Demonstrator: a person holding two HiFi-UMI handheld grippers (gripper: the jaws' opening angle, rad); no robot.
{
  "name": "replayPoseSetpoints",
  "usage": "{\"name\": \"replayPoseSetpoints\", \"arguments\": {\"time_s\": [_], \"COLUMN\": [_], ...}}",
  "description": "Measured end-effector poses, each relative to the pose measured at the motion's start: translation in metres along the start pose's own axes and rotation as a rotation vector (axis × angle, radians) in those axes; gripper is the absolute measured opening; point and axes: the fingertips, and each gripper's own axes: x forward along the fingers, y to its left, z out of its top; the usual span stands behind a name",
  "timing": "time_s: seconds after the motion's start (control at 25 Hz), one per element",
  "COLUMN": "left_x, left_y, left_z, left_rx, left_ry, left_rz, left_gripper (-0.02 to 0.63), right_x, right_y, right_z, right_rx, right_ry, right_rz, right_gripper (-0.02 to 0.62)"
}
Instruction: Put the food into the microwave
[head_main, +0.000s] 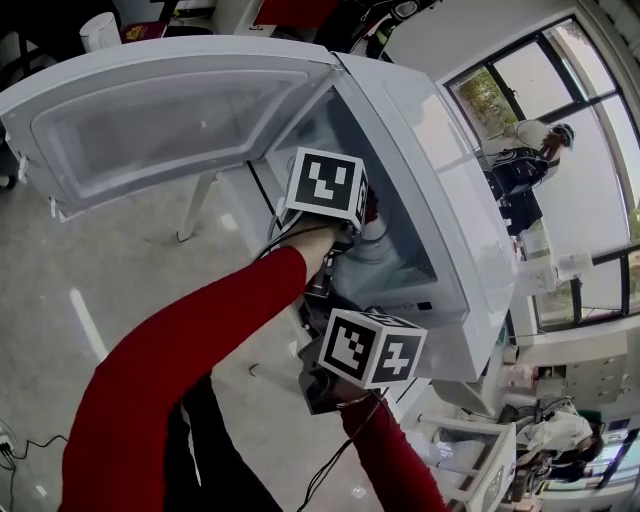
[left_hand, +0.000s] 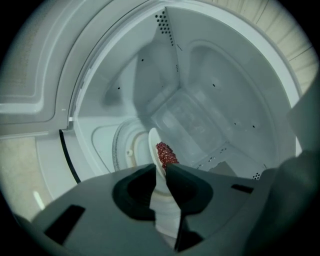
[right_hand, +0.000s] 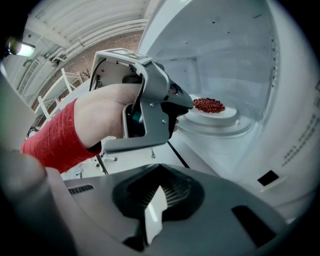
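**Microwave open, food inside**

Left gripper is seen with its 2 jaws parted, the plate rim between them but apparently not pinched. Food lies straight ahead of the tips, on the plate, on the turntable. Right gripper is held outside, narrowly open and empty. A straight pull-back by the left is judged to be called for.

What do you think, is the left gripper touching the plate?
Cannot tell. The left gripper view shows the plate edge-on between the jaws of the left gripper, but no clear gap or squeeze shows.
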Motion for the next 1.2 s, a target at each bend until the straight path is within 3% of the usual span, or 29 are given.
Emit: {"name": "replayPoseSetpoints", "arguments": {"time_s": [0.44,1.2], "left_x": [0.0025,0.0073], "left_y": [-0.0052,0.0012], "left_z": [0.0063,0.0079], "left_rx": [0.117,0.295], "left_ry": [-0.048,-0.045], "left_rz": [0.015,0.098], "left_gripper": [0.072,0.098], "right_x": [0.0014,0.0036], "right_y": [-0.0021,-0.0044], "right_z": [-0.0033,-0.0073], "right_rx": [0.002,0.002], "right_ry": [0.005,0.019], "right_rz": [-0.003,-0.01], "right_gripper": [0.014,0.014]}}
